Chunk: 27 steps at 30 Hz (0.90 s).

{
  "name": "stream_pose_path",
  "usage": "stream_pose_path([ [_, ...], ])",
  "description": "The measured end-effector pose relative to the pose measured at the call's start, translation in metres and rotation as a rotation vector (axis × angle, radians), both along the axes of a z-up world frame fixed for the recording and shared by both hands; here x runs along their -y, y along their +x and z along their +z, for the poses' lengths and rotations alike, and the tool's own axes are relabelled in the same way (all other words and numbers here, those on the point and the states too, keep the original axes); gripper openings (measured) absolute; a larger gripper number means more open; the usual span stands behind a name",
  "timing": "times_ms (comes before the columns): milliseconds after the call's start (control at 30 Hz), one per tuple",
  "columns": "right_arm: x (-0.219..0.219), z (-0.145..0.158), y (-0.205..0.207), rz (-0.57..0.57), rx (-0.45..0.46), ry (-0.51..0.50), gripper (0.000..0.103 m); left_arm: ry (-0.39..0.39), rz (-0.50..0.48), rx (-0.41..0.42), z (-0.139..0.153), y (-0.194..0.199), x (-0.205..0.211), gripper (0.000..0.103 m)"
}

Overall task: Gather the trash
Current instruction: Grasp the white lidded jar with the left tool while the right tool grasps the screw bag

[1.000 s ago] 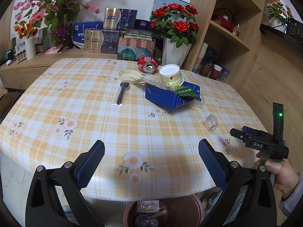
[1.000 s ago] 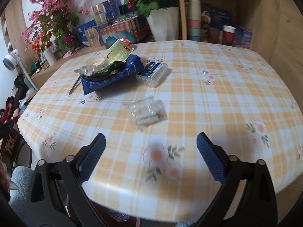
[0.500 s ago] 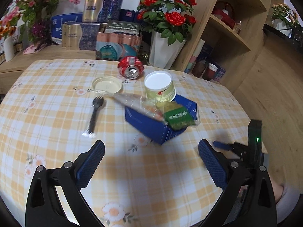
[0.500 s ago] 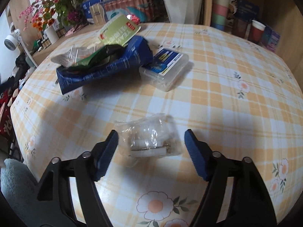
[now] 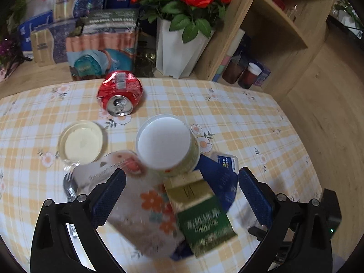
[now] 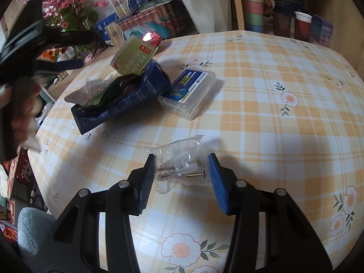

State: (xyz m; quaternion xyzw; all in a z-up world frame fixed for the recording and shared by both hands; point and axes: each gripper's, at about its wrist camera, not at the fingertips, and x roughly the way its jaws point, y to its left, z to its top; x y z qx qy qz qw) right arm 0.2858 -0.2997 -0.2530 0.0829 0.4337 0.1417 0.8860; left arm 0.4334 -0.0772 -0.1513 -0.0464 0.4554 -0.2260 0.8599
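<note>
A clear plastic bag of screws [image 6: 179, 168] lies on the checked tablecloth [image 6: 261, 104]. It sits between the blue pads of my right gripper [image 6: 182, 177], whose jaws are closing, with the pads just at the bag's edges. My left gripper [image 5: 179, 195] hangs open above a blue box [image 5: 218, 177] holding a flowered wrapper [image 5: 145, 204], a green packet [image 5: 204, 223] and an upturned paper cup [image 5: 167, 144]. In the right wrist view the same blue box [image 6: 127, 100] shows, with the left gripper [image 6: 88, 50] and a hand [image 6: 22, 104] above its left end.
A crushed red can [image 5: 119, 94], a clear lid [image 5: 80, 142] and a black fork [image 5: 69, 186] lie beyond and left of the box. A clear plastic case [image 6: 188, 93] rests against its right side. A white vase of roses [image 5: 179, 45], boxes and wooden shelves [image 5: 273, 29] stand behind the table.
My left gripper swept forward across the table to hang over the blue box. My right gripper came down onto the screw bag and its jaws narrowed around it.
</note>
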Motion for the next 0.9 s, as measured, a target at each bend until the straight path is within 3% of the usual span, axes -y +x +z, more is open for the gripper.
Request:
stream_pose_path([
  [300,0.008,-0.001,-0.003,-0.021,0.008,0.033,0.048,-0.065,0.09,-0.179,-0.039,0.064,-0.005,0.087],
  [433,0.011,-0.002,-0.002,-0.029,0.0,0.046,0.048,-0.081,0.086,-0.213,-0.047,0.07,-0.003,0.073],
  [667,0.011,0.003,-0.007,-0.036,0.007,0.051,0.048,-0.085,0.079,-0.148,-0.033,0.051,-0.009,0.073],
  [900,0.004,0.017,-0.022,-0.046,0.029,0.053,0.047,-0.073,0.083,-0.024,0.008,0.021,-0.024,0.072],
])
